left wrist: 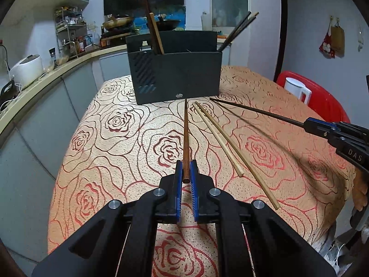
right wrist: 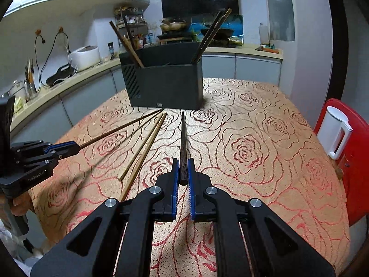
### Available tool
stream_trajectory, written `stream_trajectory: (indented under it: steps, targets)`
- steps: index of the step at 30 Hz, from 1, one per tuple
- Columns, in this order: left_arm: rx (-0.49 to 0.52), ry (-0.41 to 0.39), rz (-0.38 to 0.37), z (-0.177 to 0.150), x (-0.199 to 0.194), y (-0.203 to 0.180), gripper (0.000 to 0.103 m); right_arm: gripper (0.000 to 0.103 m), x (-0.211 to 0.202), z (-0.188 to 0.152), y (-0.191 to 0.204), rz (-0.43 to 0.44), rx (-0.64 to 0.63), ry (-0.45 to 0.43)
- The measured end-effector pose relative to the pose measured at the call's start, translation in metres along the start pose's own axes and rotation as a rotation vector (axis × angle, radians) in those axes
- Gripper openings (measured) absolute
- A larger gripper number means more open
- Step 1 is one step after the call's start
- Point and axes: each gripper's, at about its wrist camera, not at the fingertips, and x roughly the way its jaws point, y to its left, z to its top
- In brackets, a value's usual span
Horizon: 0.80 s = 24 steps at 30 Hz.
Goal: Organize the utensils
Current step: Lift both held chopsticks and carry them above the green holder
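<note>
My left gripper [left wrist: 186, 164] is shut on a reddish-brown chopstick [left wrist: 186, 136] that points toward the dark utensil holder [left wrist: 177, 73]. My right gripper [right wrist: 183, 162] is shut on a dark chopstick [right wrist: 183, 143] aimed at the same holder [right wrist: 166, 85]. Both chopsticks are held just above the rose-patterned tablecloth [left wrist: 115, 143]. Two light bamboo chopsticks [left wrist: 221, 138] lie on the cloth between the grippers; they also show in the right wrist view [right wrist: 145, 147]. The holder has brown chopsticks at its left end [left wrist: 154, 32] and dark ones at its right end [left wrist: 237, 30].
A red stool [left wrist: 322, 101] with a white kettle [left wrist: 297, 90] stands right of the table. A kitchen counter [left wrist: 46, 78] with a rice cooker [left wrist: 26, 69] runs along the left. The table's edges drop off left and right.
</note>
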Motion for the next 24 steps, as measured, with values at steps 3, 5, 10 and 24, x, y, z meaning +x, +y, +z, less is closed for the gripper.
stream_trajectory:
  steps: [3, 5, 10, 24]
  targets:
    - [-0.009, -0.009, 0.006, 0.0, -0.004, 0.003, 0.007, 0.008, -0.003, 0.002, -0.003, -0.005, 0.005, -0.009]
    - [-0.014, -0.018, 0.013, 0.0, -0.008, 0.006, 0.007, 0.008, -0.005, 0.003, -0.006, -0.007, 0.012, -0.013]
    - [-0.031, -0.058, 0.021, 0.005, -0.026, 0.014, 0.007, 0.008, -0.012, 0.007, -0.012, 0.001, 0.038, -0.025]
    - [0.019, -0.211, 0.04, 0.053, -0.078, 0.023, 0.007, 0.008, -0.048, 0.048, -0.026, 0.028, 0.063, -0.156]
